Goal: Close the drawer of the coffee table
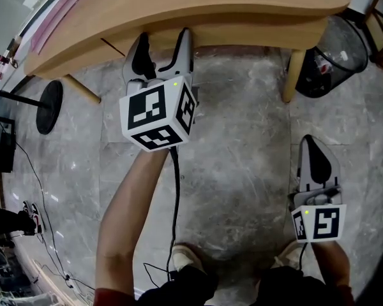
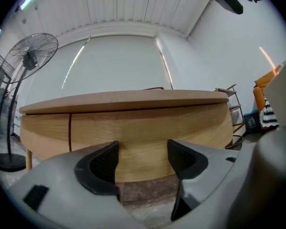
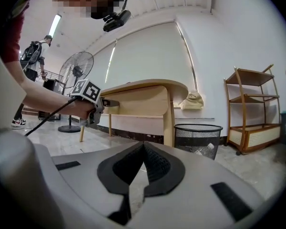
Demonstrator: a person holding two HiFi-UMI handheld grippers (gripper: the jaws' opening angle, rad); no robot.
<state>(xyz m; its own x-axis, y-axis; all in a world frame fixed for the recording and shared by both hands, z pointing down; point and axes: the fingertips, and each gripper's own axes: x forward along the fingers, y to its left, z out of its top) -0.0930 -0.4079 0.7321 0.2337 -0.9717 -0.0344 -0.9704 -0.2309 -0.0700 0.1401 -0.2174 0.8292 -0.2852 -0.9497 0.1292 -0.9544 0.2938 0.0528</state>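
Observation:
The light wooden coffee table (image 1: 242, 5) fills the top of the head view. Its curved drawer front (image 2: 148, 123) sits about level with the apron, with a thin dark seam (image 2: 70, 130) at its left end. My left gripper (image 1: 163, 44) is open, and its fingertips (image 2: 105, 159) are at the drawer front with nothing between them. Seen from the right gripper view, the left gripper (image 3: 91, 104) meets the table's side. My right gripper (image 1: 316, 146) hangs low at the right, away from the table, and is shut on nothing (image 3: 143, 148).
A black wire waste bin (image 1: 338, 56) stands by the table's right leg (image 1: 293, 75). A standing fan (image 2: 33, 51) has its round base (image 1: 49, 106) on the floor at the left. A wooden shelf unit (image 3: 250, 113) is at the far right. A cable (image 1: 176, 190) trails from the left gripper.

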